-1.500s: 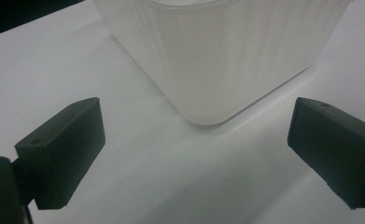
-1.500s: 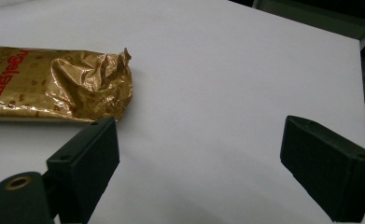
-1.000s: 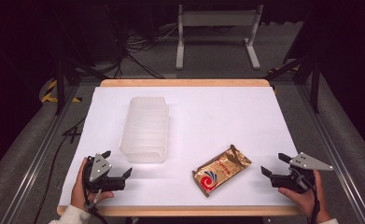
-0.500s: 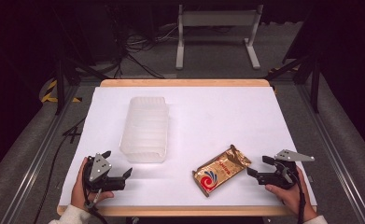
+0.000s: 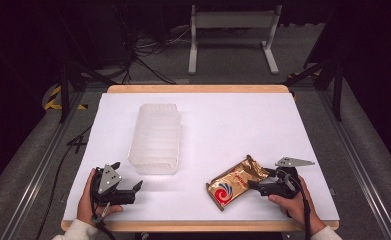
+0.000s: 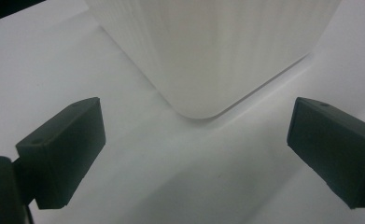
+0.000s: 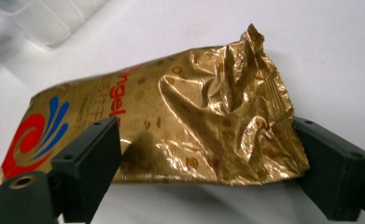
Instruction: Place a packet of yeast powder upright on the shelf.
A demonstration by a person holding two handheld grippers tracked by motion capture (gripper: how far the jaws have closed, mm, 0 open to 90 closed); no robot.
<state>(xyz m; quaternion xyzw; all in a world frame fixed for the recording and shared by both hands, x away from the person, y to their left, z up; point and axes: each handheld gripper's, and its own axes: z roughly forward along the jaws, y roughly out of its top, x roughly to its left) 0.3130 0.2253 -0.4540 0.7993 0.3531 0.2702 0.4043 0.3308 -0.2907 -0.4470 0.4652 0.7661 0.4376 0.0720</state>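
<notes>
1. My right gripper (image 5: 259, 185) sits at the near right part of the white-covered table (image 5: 243, 130), held in my right hand (image 5: 293, 202), and its black jaws are spread wide.
2. In the right gripper view the crinkled gold foil snack packet with the red and blue swirl (image 7: 171, 126) lies flat on the white surface, and its crumpled, sealed end reaches in between my two jaws.
3. The right-hand jaw in that view stands just beside the packet's edge; I cannot tell from it whether the pad actually touches the foil. The other jaw overlaps the packet's long lower edge in the picture.
4. From the high view the packet (image 5: 237, 181) lies at an angle near the front edge of the table, its printed swirl end turned toward me and its crumpled end turned toward my right gripper.
5. My left gripper (image 5: 137, 188) rests at the near left part of the table in my left hand (image 5: 90, 200), with its jaws spread well apart and nothing between them.
6. The translucent white ribbed plastic container (image 5: 154, 138) lies lengthwise on the left half of the table, well apart from the packet.
7. In the left gripper view a rounded corner of that container (image 6: 208, 51) lies just ahead of my open jaws, clear of both.
</notes>
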